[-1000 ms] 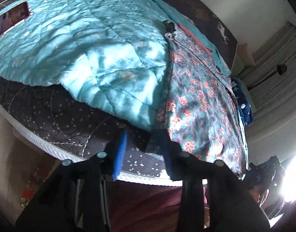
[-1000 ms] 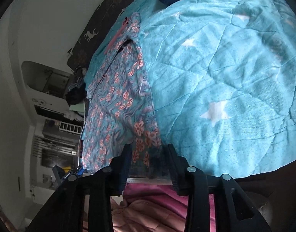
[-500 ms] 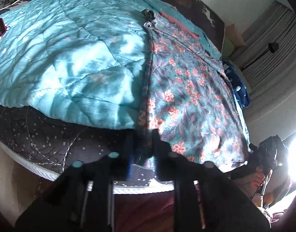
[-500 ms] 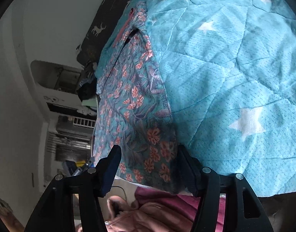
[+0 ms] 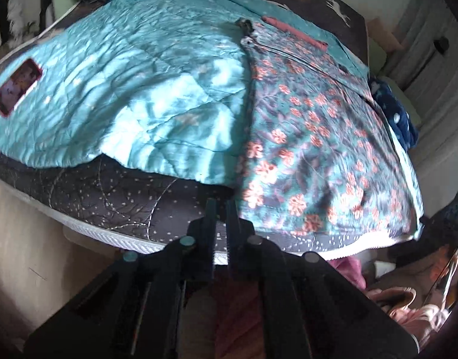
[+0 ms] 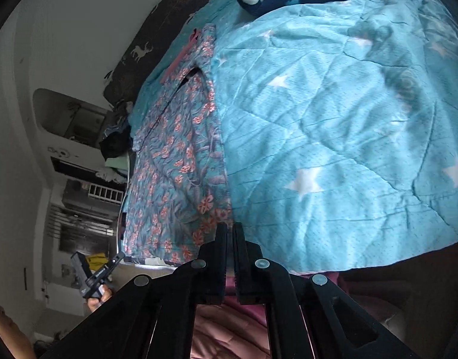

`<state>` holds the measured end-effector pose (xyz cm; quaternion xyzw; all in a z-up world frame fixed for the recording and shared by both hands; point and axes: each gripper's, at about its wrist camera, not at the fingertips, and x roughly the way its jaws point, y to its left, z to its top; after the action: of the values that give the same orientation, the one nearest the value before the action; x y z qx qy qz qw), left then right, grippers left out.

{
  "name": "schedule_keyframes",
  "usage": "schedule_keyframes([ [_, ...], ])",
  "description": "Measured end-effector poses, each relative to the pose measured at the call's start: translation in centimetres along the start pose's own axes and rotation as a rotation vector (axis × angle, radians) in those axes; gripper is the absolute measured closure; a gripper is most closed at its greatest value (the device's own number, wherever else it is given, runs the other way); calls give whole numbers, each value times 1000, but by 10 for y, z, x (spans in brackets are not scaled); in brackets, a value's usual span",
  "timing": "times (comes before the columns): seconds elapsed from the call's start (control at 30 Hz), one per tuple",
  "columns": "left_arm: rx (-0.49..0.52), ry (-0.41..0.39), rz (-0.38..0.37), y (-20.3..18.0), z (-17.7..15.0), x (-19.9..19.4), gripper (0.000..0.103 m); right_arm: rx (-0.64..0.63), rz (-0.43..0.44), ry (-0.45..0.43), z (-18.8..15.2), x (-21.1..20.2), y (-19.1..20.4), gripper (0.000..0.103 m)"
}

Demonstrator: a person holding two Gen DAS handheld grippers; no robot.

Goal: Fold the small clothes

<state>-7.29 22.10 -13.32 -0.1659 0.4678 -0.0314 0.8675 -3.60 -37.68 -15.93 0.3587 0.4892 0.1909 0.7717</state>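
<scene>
We have the floral garment [image 5: 315, 149] spread flat on the blue quilt [image 5: 139, 89], its long axis running straight away from us toward the far end of the bed, where a pink trim [image 5: 295, 31] marks the top. Its near hem lies at the bed's edge, right in front of both tools.

The left gripper [image 5: 220, 206] has its jaws nearly together at the hem's left corner; we cannot tell whether cloth sits between them, since the corner lies just beside the right finger rather than clearly in the gap. The right gripper [image 6: 230, 230] is likewise pinched narrow at the garment's [image 6: 175, 161] right corner, and the hem seems to reach the fingertips, but a grasp is not plain here either.

So each tool holds its own corner of the same short edge, neither nearer than the other. We judge the fold turns on carrying that hem forward along the long axis toward the trim, both tools level. A navy item [image 5: 396, 116] lies beyond the garment's right side.
</scene>
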Motion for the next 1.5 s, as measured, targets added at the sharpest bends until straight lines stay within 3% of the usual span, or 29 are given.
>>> schedule_keyframes([
  [0.07, -56, 3, -59, 10, -2, 3, 93, -16, -2, -11, -3, -2, 0, 97],
  [0.13, -76, 15, -105, 13, -3, 5, 64, -51, 6, -6, -4, 4, 8, 91],
  [0.2, -81, 7, -111, 11, -4, 5, 47, -73, 7, 13, -4, 10, 17, 80],
  [0.23, -69, 2, -120, 9, -4, 6, 47, -80, 8, 21, -4, 14, 20, 68],
  [0.3, -56, 9, -147, 3, -4, 9, 47, -76, -4, 28, -1, 21, 22, 55],
  [0.37, -47, 26, -177, -2, -5, 15, 47, -62, -4, 39, 2, 25, 20, 52],
  [0.47, 2, 23, -146, -12, -4, 22, 51, -51, 21, 62, 1, 32, 18, 52],
  [0.53, 22, 24, -126, -18, 0, 23, 96, -67, 18, 69, -2, 40, 22, 52],
  [0.57, 10, 27, -134, -16, 1, 23, 95, -80, 12, 72, -4, 42, 23, 53],
  [0.6, -8, 9, -133, -17, 2, 19, 96, -96, 10, 81, -7, 44, 25, 69],
  [0.63, -10, -33, -103, -20, 3, 11, 96, -93, 26, 103, -9, 46, 27, 97],
  [0.7, 15, -108, -101, -28, 6, -9, 96, -51, 61, 97, -10, 44, 29, 97],
  [0.83, 42, -223, -137, -44, 25, -49, 96, -98, 109, 5, 1, 20, 55, 97],
  [1.07, -33, -283, -185, -50, 87, -59, 96, -195, 178, -111, 49, -15, 105, 97],
  [1.27, -66, -286, -168, -66, 165, -51, 96, -283, 153, -138, 130, -12, 150, 97],
  [1.5, -12, -305, -63, -104, 242, -28, 96, -275, 110, -171, 225, 24, 177, 97],
])
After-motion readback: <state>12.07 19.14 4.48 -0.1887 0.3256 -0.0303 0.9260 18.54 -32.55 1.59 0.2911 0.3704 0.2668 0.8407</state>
